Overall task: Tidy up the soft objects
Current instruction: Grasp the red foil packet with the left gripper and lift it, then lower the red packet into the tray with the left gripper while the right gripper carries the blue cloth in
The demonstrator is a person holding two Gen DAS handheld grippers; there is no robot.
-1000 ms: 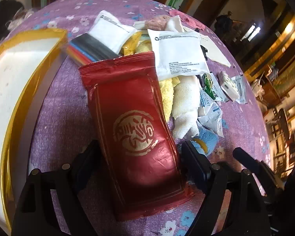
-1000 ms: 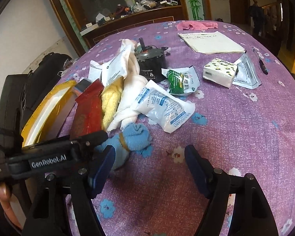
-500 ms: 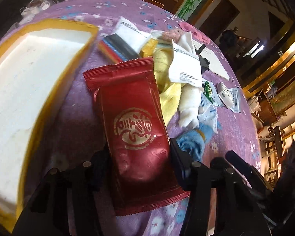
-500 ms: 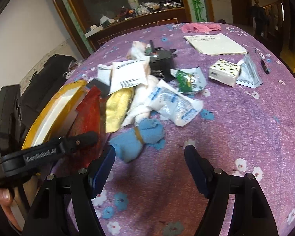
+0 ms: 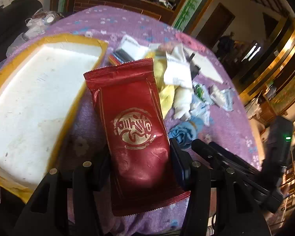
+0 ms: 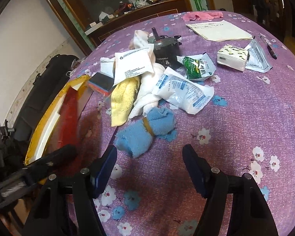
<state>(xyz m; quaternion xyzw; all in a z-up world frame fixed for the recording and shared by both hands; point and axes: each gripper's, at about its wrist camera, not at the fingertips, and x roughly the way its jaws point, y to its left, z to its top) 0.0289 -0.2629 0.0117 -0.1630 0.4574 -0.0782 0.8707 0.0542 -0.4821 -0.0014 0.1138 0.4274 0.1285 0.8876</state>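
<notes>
Red packet (image 5: 135,133), loose a second ago, is now clamped in my left tongs (image 5: 140,163) and lifted toward the foam box (image 5: 35,102); my right tongs (image 6: 149,169) are closing slightly, empty.

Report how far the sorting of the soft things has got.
Done: nothing shows inside the white foam tray yet. In hand: the left gripper is clamped on the red packet, lifted beside the tray. Left: the blue rolled cloth, yellow towel, white cloth and desiccant pouch lie piled on the purple tablecloth. The right gripper, its jaws closing slightly, holds nothing near the blue cloth.
</notes>
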